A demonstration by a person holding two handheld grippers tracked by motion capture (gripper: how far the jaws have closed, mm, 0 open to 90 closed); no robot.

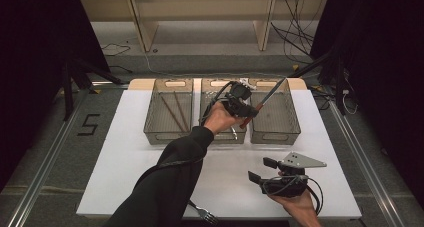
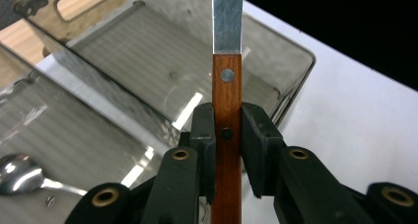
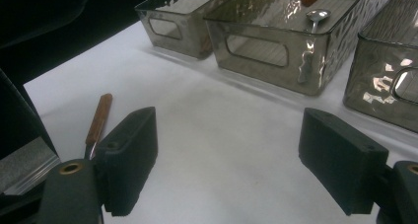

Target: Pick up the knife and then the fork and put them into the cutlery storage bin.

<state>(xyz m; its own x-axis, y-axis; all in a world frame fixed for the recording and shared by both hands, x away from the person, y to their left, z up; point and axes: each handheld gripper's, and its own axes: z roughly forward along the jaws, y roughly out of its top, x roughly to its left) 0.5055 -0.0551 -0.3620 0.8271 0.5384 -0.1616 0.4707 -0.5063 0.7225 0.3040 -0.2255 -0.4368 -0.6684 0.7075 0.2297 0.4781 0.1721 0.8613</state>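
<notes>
Left gripper [image 1: 248,112], raised over the far bins, clamps the reddish wooden handle of a knife [image 2: 227,110] between its black jaws; two round rivets stud the handle, and the flat steel blade slants up over the empty right bin [image 1: 275,132]. Three smoky, ribbed plastic bins sit side by side on the white table [image 1: 125,162]; a steel spoon [image 2: 19,174] lies in the middle bin [image 3: 276,41]. Right gripper [image 1: 265,171] rests near right, jaws apart and empty. A wood-handled fork [image 3: 97,123] lies at the near edge.

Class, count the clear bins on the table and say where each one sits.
3, side by side at the table's far edge: left bin with chopsticks, middle bin under the left tongs, right bin.
</notes>
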